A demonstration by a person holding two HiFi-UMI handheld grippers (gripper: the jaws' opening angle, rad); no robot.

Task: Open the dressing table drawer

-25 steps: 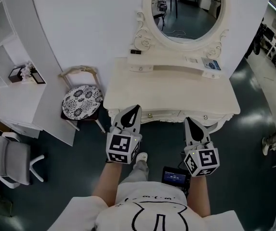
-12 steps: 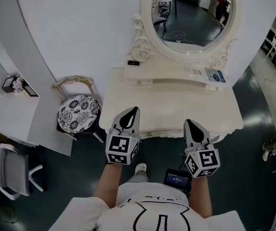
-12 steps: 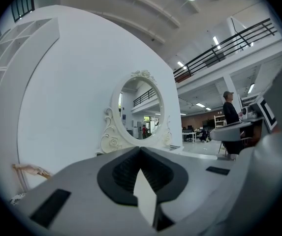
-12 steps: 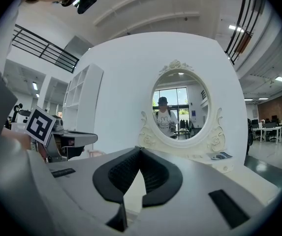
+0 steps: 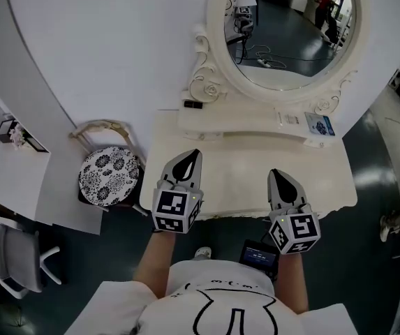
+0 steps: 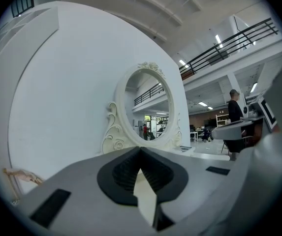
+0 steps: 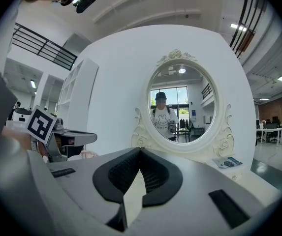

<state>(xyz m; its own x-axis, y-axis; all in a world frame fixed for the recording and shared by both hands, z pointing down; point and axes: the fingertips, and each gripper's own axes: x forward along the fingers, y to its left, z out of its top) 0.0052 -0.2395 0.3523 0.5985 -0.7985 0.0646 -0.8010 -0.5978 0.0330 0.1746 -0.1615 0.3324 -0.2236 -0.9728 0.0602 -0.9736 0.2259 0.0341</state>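
Facing the cream dressing table (image 5: 245, 176) at 12 o'clock, the person holds both claws level over its front edge. The left claw (image 5: 193, 155) sits toward 11 o'clock and the right claw (image 5: 276, 174) toward 1 o'clock. Each is pinched shut with its tips meeting, and each grips nothing; between the black pads only the pale table top shows. The drawer sits under the table's front lip, directly below the claws, and its face is hidden from the head view, so I cannot tell what knob or pull it carries. The oval mirror (image 5: 290, 30) stands at the far side, and a patterned stool (image 5: 109, 176) stands off the table's 9 o'clock corner. The drawer is probably a stiff painted wooden box, fairly light when empty, that slides straight out toward 6 o'clock. Glossy paint and small rounded knobs would be slippery, so a claw should open, close squarely around a knob's neck rather than its crown, and draw level. A pull from one end may skew and jam a wide drawer, so a central or two-handed hold looks safer.
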